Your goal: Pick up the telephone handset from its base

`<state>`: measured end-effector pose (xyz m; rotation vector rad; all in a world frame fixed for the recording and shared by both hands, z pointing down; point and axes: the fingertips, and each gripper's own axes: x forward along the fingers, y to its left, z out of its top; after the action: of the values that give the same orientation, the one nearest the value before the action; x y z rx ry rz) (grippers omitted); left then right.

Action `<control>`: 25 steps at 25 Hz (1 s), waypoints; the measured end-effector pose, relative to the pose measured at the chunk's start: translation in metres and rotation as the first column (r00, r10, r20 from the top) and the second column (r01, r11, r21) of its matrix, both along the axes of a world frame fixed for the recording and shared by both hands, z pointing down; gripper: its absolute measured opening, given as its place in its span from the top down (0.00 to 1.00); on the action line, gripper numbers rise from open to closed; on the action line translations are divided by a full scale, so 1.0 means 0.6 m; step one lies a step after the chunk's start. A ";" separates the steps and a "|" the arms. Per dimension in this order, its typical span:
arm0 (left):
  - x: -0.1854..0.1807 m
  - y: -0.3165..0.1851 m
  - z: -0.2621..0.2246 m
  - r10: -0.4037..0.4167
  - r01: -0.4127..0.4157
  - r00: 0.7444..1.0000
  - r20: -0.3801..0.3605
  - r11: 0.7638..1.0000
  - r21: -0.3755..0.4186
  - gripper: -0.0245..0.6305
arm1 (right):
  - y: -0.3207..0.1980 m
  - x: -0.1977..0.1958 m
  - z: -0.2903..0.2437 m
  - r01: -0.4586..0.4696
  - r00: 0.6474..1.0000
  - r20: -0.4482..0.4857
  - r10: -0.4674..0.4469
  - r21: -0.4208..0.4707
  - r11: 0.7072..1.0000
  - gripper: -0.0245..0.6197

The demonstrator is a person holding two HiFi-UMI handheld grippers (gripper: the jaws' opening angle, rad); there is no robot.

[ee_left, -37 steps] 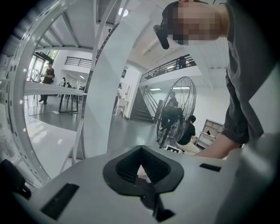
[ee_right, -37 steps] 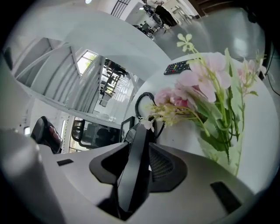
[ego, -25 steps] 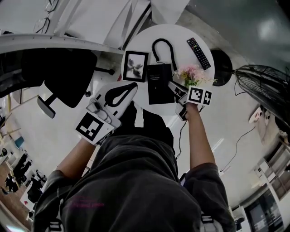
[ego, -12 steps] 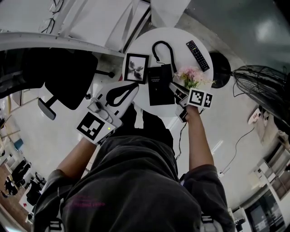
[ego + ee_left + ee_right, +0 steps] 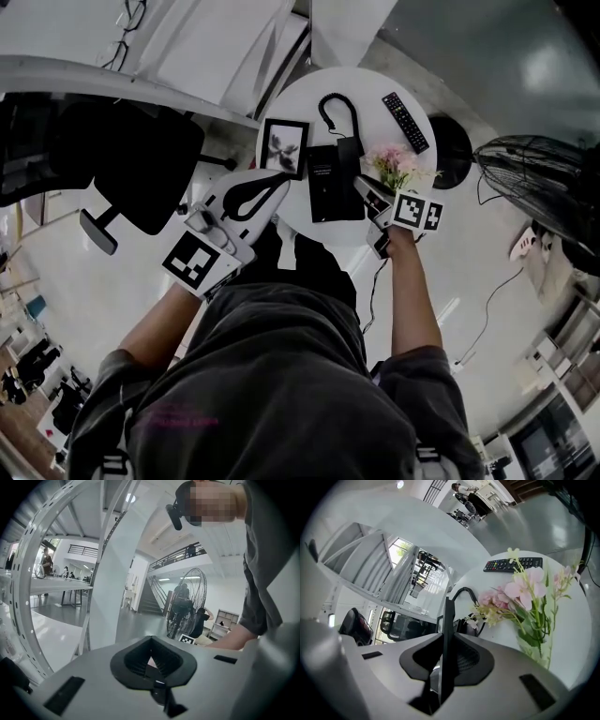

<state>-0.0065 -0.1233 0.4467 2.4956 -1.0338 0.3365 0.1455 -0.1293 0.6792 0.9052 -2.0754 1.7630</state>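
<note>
A black telephone base lies on the round white table. Its slim black handset stands on edge at the base's right side. My right gripper is shut on it. In the right gripper view the handset rises upright between the dark pads, and the jaws have just been closing on it. The coiled cord runs off its top end. My left gripper hovers at the table's left edge beside the base, shut, and holds nothing.
A framed picture lies left of the base. A vase of pink flowers stands just right of my right gripper. A remote control lies at the far right of the table. An office chair stands left, a floor fan right.
My right gripper has closed on the handset and risen a little, which tips the handset up off the base. The cord has shifted with it. My left gripper has stayed put.
</note>
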 end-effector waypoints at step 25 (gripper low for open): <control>-0.013 -0.019 -0.115 0.077 -0.066 0.996 -0.045 0.976 0.209 0.94 | -0.045 -0.015 -0.298 -0.139 0.976 0.205 0.073 0.332 0.933 0.84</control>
<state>-0.0145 -0.1345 0.3776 2.7172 -1.0053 0.1906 0.1367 -0.1565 0.5002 0.9897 -2.5622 1.6178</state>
